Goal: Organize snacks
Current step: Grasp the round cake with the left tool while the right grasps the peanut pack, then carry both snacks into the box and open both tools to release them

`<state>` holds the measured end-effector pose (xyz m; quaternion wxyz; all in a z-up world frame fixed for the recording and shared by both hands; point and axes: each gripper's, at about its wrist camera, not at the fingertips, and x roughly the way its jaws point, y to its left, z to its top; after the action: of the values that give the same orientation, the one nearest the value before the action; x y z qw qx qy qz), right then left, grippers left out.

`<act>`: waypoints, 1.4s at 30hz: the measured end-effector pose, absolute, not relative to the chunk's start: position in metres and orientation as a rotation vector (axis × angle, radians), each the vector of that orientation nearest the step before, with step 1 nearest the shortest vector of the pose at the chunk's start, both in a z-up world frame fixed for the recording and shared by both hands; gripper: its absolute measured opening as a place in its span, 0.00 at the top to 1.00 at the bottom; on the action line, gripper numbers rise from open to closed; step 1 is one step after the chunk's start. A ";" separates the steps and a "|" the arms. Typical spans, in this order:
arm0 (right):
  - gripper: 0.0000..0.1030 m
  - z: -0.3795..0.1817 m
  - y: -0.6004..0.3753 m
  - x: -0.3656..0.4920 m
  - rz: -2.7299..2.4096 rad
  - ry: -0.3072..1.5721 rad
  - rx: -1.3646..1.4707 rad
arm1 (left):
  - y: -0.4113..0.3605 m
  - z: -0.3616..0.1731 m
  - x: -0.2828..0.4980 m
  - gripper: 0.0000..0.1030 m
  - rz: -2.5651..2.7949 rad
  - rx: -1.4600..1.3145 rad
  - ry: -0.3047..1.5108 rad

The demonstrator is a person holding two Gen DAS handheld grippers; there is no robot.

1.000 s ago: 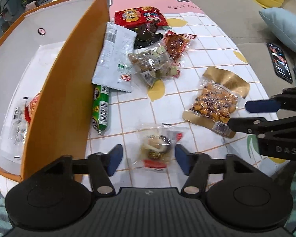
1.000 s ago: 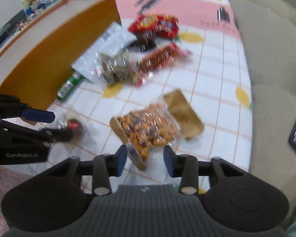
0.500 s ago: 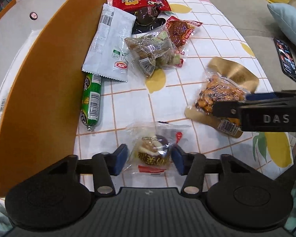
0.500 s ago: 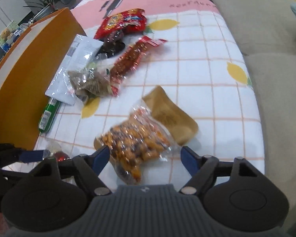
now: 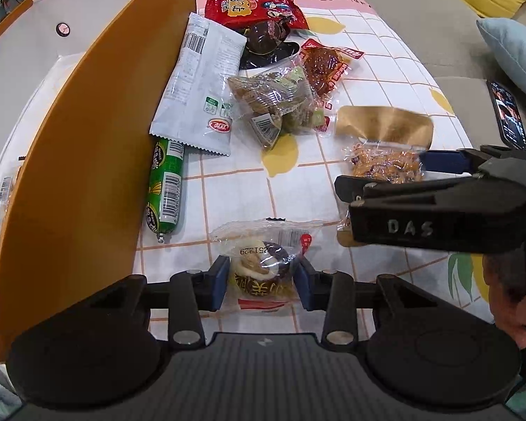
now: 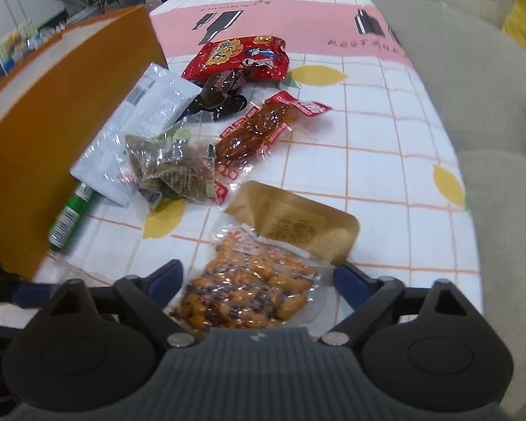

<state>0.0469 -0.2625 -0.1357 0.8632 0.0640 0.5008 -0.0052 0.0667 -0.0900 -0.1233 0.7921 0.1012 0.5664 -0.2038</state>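
Left jaws closing in just now, narrow, blue pads pressing both sides of the small clear pastry packet on the table; left gripper low over it, pointing steeply down. Right jaws opened wide just now, spread on each side of the gold-topped nut bag, pads apart from it, nothing gripped; right gripper hovering over this bag.

From left to right on the table: orange box standing with open white inside, a few wrapped packets lying in it; green sausage stick just beside the box wall, upper end tucked under the white pouch; clear bag of small wrapped sweets touching the white pouch; red snack bag at the far end with a dark packet overlapping its lower edge; red meat packet next to the sweets bag; nut bag at the right, partly hidden in the left view by the right gripper
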 end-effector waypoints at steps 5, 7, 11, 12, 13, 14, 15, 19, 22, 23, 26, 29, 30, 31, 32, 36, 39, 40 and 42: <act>0.27 -0.134 -0.263 0.045 0.000 1.036 0.124 | -0.089 -0.123 0.066 0.58 -0.439 0.220 1.216; 0.28 -0.132 -0.268 0.044 0.007 1.036 0.167 | -0.088 -0.123 0.066 0.59 -0.442 0.215 1.218; 0.44 -0.124 -0.269 0.040 0.023 1.006 0.207 | -0.086 -0.122 0.066 0.59 -0.442 0.202 1.214; 0.44 -0.124 -0.268 0.040 0.030 1.008 0.215 | -0.086 -0.120 0.065 0.59 -0.442 0.200 1.210; 0.45 -0.123 -0.267 0.039 0.034 1.003 0.217 | -0.085 -0.119 0.065 0.59 -0.442 0.198 1.204; 0.45 -0.123 -0.266 0.038 0.036 1.004 0.215 | -0.085 -0.117 0.064 0.59 -0.441 0.196 1.196; 0.45 -0.122 -0.264 0.038 0.036 1.005 0.215 | -0.084 -0.115 0.063 0.59 -0.441 0.192 1.188; 0.45 -0.111 -0.265 0.032 0.046 0.981 0.243 | -0.081 -0.107 0.060 0.59 -0.439 0.175 1.165; 0.46 -0.101 -0.267 0.026 0.043 0.962 0.258 | -0.079 -0.099 0.058 0.59 -0.438 0.162 1.144; 0.48 -0.097 -0.267 0.024 0.041 0.955 0.258 | -0.079 -0.096 0.057 0.59 -0.438 0.156 1.135; 0.88 -0.087 -0.271 0.019 0.035 0.941 0.281 | -0.075 -0.086 0.054 0.59 -0.446 0.126 1.113; 0.91 -0.080 -0.274 0.017 0.037 0.925 0.312 | -0.075 -0.080 0.054 0.59 -0.454 0.116 1.096; 0.91 -0.078 -0.272 0.017 0.037 0.920 0.296 | -0.076 -0.079 0.053 0.59 -0.453 0.119 1.092; 0.91 -0.077 -0.272 0.017 0.040 0.917 0.292 | -0.075 -0.077 0.052 0.59 -0.454 0.116 1.088; 0.91 -0.075 -0.272 0.016 0.045 0.914 0.297 | -0.073 -0.075 0.052 0.59 -0.456 0.108 1.084; 0.93 -0.059 -0.268 0.009 0.069 0.873 0.279 | -0.066 -0.060 0.050 0.59 -0.460 0.071 1.061; 0.93 -0.042 -0.262 0.007 0.089 0.831 0.261 | -0.059 -0.044 0.051 0.59 -0.466 0.039 1.028; 0.93 -0.035 -0.259 0.006 0.099 0.815 0.254 | -0.057 -0.037 0.052 0.59 -0.468 0.031 1.014; 0.93 -0.019 -0.255 0.006 0.119 0.776 0.234 | -0.050 -0.022 0.054 0.59 -0.465 0.018 0.982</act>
<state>0.0065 -0.2550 -0.0191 0.9173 0.1136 0.3773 0.0579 0.0541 -0.0501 -0.0221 0.8561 0.0085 0.4671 -0.2211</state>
